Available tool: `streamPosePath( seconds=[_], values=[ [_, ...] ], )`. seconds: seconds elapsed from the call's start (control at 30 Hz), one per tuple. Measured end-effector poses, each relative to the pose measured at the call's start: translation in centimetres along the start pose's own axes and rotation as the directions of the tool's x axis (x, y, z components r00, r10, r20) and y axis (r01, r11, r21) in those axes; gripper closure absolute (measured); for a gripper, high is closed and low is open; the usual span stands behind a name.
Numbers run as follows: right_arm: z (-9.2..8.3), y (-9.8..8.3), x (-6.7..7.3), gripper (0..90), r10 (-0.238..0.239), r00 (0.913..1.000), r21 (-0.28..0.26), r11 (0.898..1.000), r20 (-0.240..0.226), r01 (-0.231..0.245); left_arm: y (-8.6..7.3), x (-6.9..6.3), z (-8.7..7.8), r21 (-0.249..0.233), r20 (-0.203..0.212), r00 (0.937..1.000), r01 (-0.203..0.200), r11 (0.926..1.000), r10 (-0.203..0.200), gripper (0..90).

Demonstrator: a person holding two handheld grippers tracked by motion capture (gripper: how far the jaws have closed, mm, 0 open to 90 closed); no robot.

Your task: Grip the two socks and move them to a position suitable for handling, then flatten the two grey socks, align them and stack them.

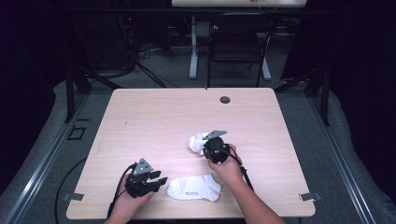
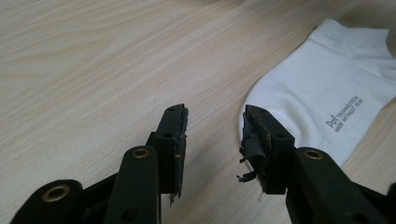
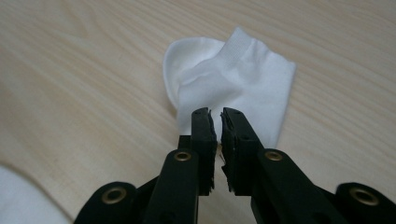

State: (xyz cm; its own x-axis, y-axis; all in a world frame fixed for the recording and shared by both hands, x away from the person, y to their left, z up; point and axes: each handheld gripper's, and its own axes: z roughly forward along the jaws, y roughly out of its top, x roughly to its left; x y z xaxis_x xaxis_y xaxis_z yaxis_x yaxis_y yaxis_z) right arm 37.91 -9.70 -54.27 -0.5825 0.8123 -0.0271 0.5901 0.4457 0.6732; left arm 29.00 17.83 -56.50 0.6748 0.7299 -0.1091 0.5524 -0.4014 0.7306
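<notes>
A black chair [image 1: 239, 44] stands behind the pale wooden worktop [image 1: 154, 116]. A white desk leg [image 1: 193, 49] rises just left of that chair.

Soft, even overhead light brightens the table [image 1: 154, 116] (dark surroundings), with faint shadows and slightly soft close-ups.

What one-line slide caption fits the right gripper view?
Right gripper, jaws nearly closed, at the near edge of a folded white sock on the wooden table.
</notes>
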Motion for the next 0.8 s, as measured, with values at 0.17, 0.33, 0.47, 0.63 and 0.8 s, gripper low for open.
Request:
streamPosePath(
  seconds=[0.17, 0.33, 0.47, 0.63, 0.8],
  values=[
    [2.2, 0.9, -0.3, 81.4, 0.015, 0.9996, -0.004, 1.000, 0.026, -0.014, 0.0, 0.1, 0.2, 0.001, 0.005, 1.0000, 0.001, 1.0000, -0.001, 59.7],
    [3.3, 1.1, -0.4, 79.0, 0.014, 0.9996, 0.015, 1.000, 0.024, -0.015, 0.0, 0.2, 0.2, -0.003, 0.009, 0.9999, 0.013, 0.9999, -0.013, 58.9],
    [4.1, 0.8, -0.2, 81.2, 0.014, 0.9999, 0.021, 1.000, 0.007, -0.014, 0.1, 0.4, 0.3, -0.003, 0.007, 0.9999, 0.016, 0.9999, -0.015, 56.9],
    [4.1, 0.4, 0.3, 86.6, 0.007, 0.9998, 0.016, 1.000, -0.017, -0.006, 0.1, 0.7, 0.3, -0.008, -0.003, 0.9998, 0.018, 0.9998, -0.018, 56.3],
    [3.9, 0.0, 1.4, 87.5, -0.008, 0.9987, 0.007, 1.000, -0.050, 0.008, 0.2, 0.8, 0.5, -0.014, -0.013, 0.9996, 0.026, 0.9996, -0.026, 56.1]
  ],
)
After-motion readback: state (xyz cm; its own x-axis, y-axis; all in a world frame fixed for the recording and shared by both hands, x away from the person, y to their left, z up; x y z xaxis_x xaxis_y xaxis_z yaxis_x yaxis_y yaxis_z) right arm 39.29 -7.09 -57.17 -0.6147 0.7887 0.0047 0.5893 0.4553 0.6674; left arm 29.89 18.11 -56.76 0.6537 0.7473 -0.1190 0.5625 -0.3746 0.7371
